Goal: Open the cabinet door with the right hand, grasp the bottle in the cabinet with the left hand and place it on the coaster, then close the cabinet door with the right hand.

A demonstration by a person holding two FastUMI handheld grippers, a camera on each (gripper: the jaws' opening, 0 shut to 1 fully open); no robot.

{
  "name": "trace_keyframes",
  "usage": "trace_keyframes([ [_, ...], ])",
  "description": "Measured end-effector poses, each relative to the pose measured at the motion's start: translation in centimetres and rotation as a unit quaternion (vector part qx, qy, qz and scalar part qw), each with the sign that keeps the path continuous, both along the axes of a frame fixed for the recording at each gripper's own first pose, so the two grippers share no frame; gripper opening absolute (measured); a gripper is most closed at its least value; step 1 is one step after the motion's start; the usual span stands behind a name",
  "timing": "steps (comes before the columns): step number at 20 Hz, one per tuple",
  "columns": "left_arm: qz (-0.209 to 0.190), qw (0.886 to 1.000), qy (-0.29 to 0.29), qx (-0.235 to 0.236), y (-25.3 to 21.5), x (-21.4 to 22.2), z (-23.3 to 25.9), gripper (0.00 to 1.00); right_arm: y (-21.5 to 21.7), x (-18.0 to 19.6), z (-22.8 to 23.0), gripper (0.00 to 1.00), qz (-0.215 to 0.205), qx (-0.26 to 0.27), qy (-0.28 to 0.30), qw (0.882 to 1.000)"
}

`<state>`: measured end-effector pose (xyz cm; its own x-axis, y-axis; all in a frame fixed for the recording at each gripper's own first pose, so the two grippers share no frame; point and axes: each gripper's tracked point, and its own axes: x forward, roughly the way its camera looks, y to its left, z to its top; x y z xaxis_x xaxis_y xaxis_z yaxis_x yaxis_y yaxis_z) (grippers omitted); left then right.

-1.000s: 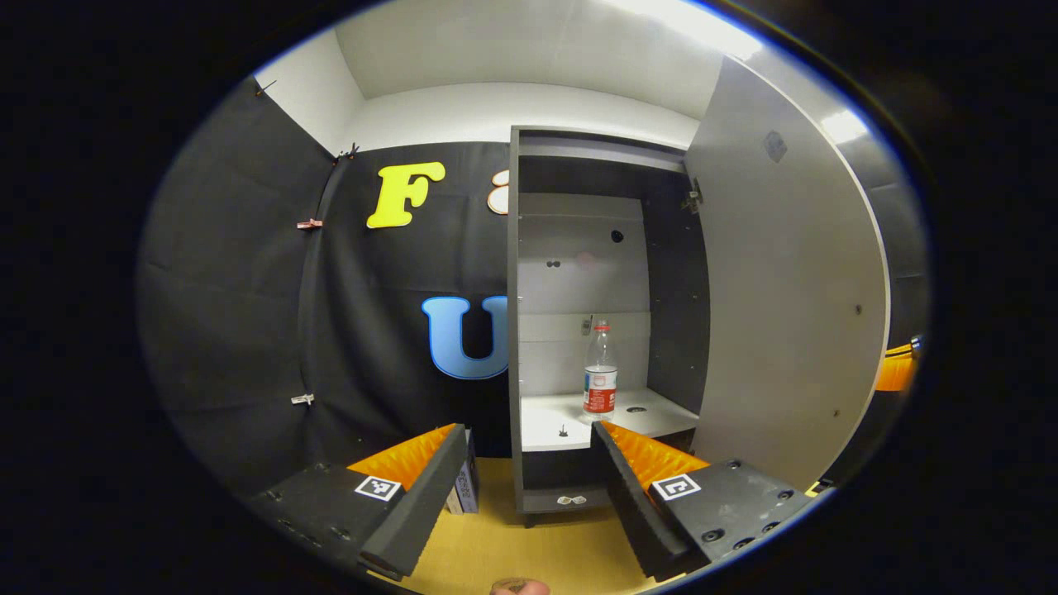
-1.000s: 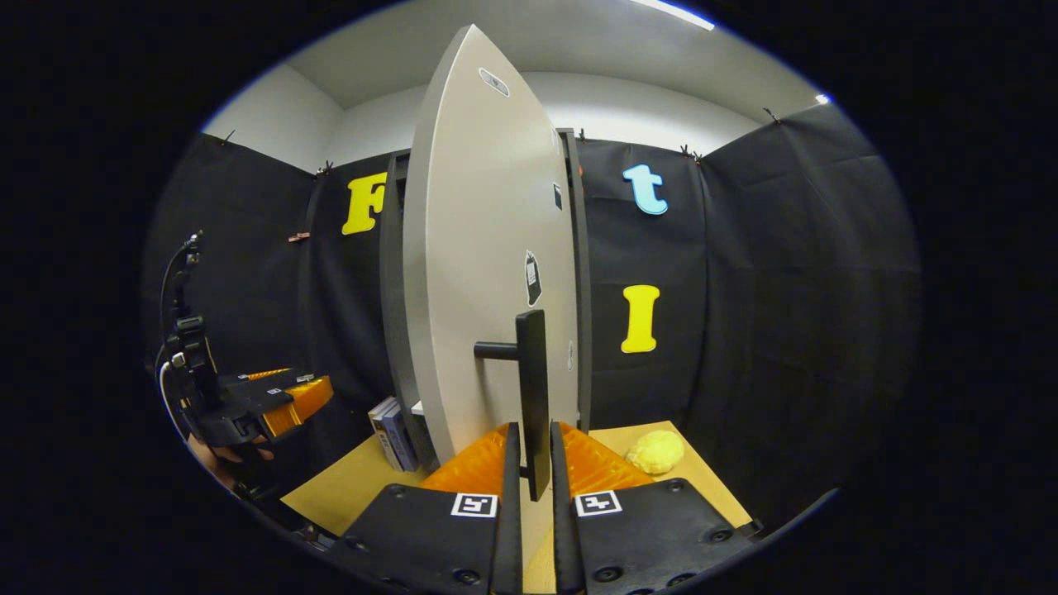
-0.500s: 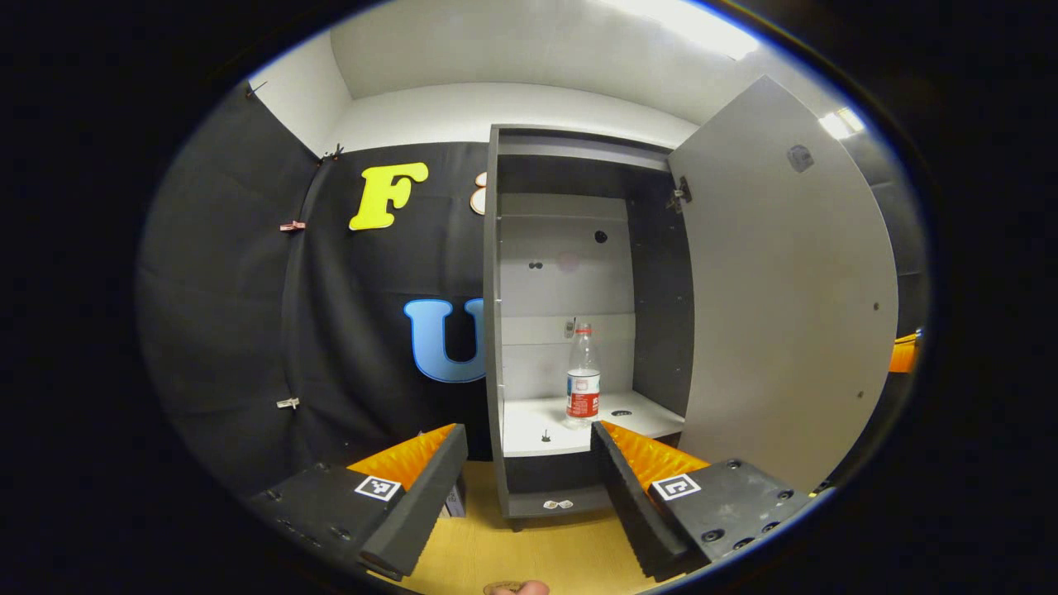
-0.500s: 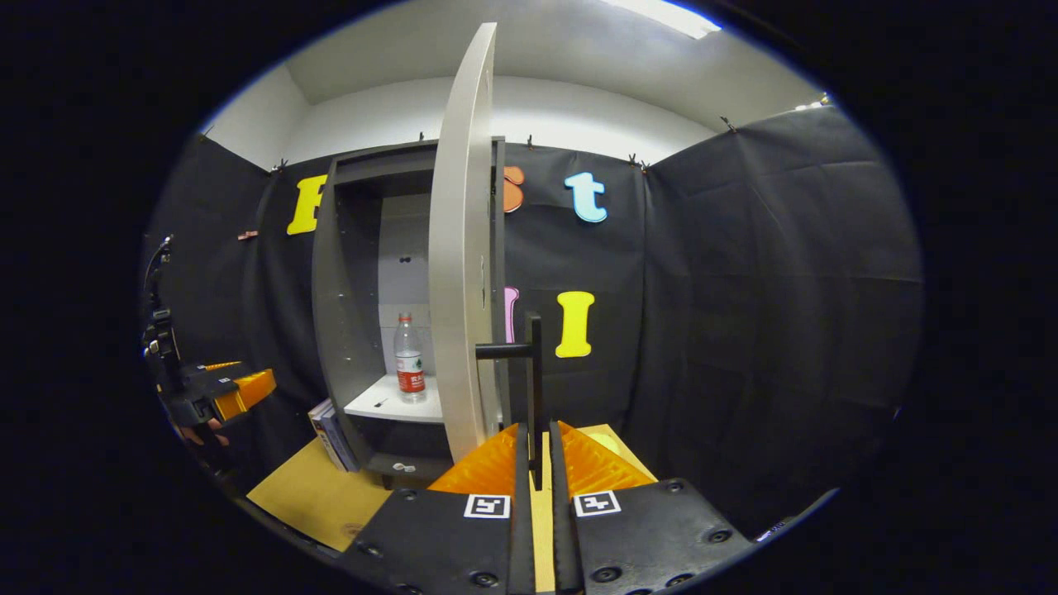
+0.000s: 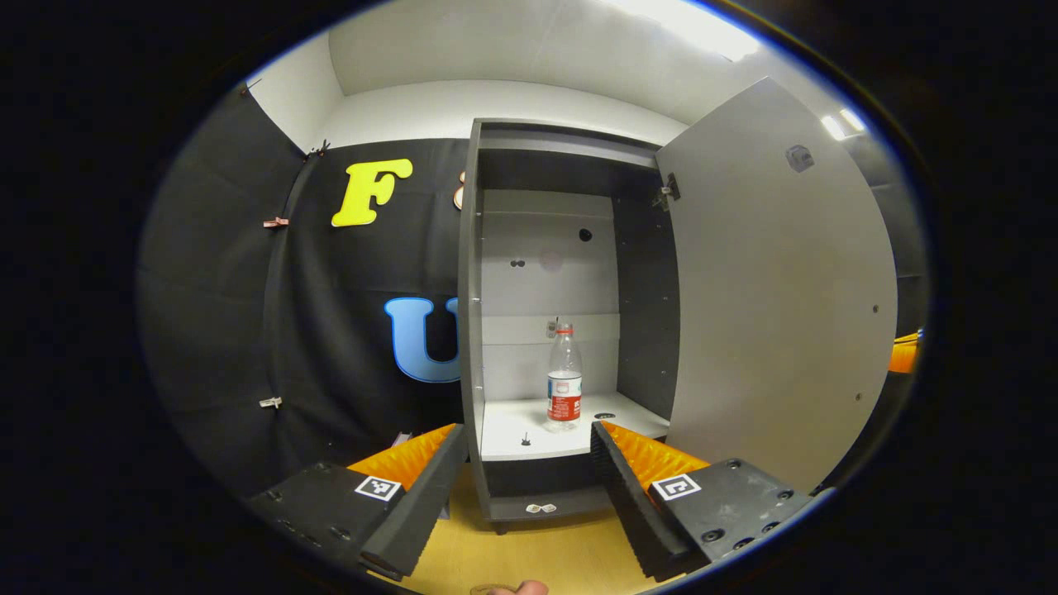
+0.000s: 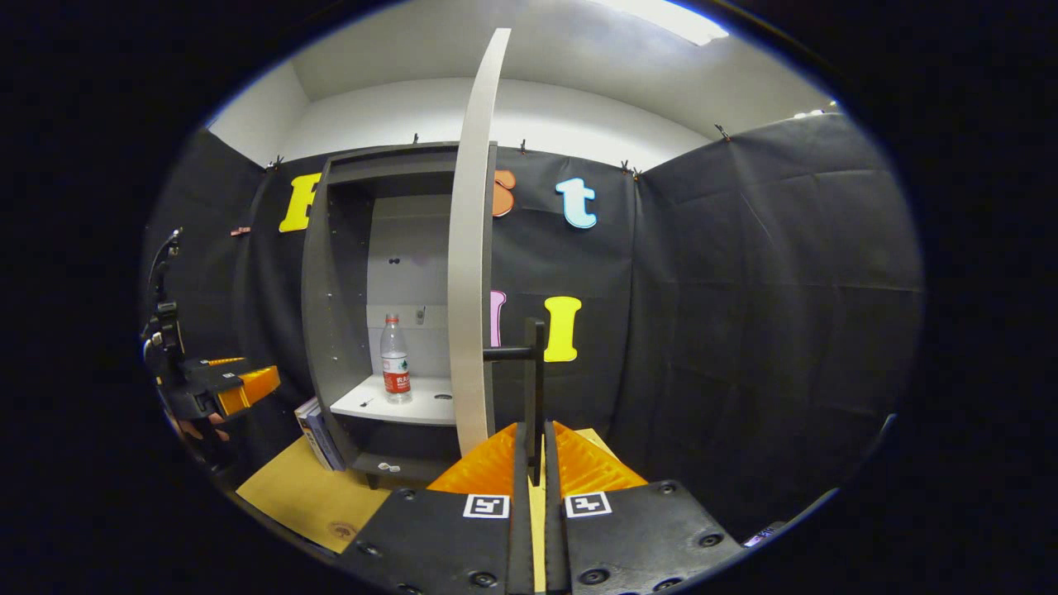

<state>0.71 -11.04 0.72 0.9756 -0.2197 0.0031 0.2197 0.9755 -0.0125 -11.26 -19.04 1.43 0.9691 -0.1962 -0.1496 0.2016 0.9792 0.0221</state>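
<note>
In the right gripper view, the right gripper at the bottom centre of the frame is clamping its two fingers on the black vertical bar handle of the tall pale grey cabinet door, which is standing edge-on in the middle of the frame, swung wide open. Left of the door, the dark grey open-fronted cabinet is showing its white shelf, and the clear plastic bottle with a red cap and red label is standing upright on that shelf. At the far left edge, the left gripper is hanging in the air, held by a hand. A few books are leaning by the cabinet's lower left corner on the yellowish wooden tabletop.

In the left gripper view, the left gripper's fingers are spread wide at the bottom of the frame, gripping nothing. The bottle is appearing just above the gap between them, upright on the shelf, well apart from the fingers. The open door is filling the right side.
</note>
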Motion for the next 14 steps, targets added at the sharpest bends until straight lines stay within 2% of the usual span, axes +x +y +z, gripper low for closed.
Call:
trace_keyframes([
  [3,-0.011,1.000,-0.003,-0.001,-1.7,1.5,0.2,0.94,-1.5,-0.9,1.6,0.13,-0.015,-0.008,-0.025,1.000],
  [4,-0.015,1.000,-0.004,-0.003,-2.3,2.0,0.2,0.95,-2.1,-1.2,2.0,0.19,-0.021,-0.015,-0.032,0.999],
  [9,-0.023,1.000,-0.012,0.004,-5.3,5.9,0.4,0.92,-6.0,-2.6,0.9,0.96,-0.077,-0.046,-0.030,0.996],
  [11,-0.024,1.000,-0.017,0.004,-6.4,7.9,0.3,0.92,-7.8,-2.8,0.5,0.97,-0.107,-0.061,-0.030,0.992],
  [14,-0.024,1.000,-0.017,0.000,-8.1,11.5,0.3,0.94,-8.7,-3.1,-0.7,0.97,-0.121,-0.060,-0.010,0.991],
])
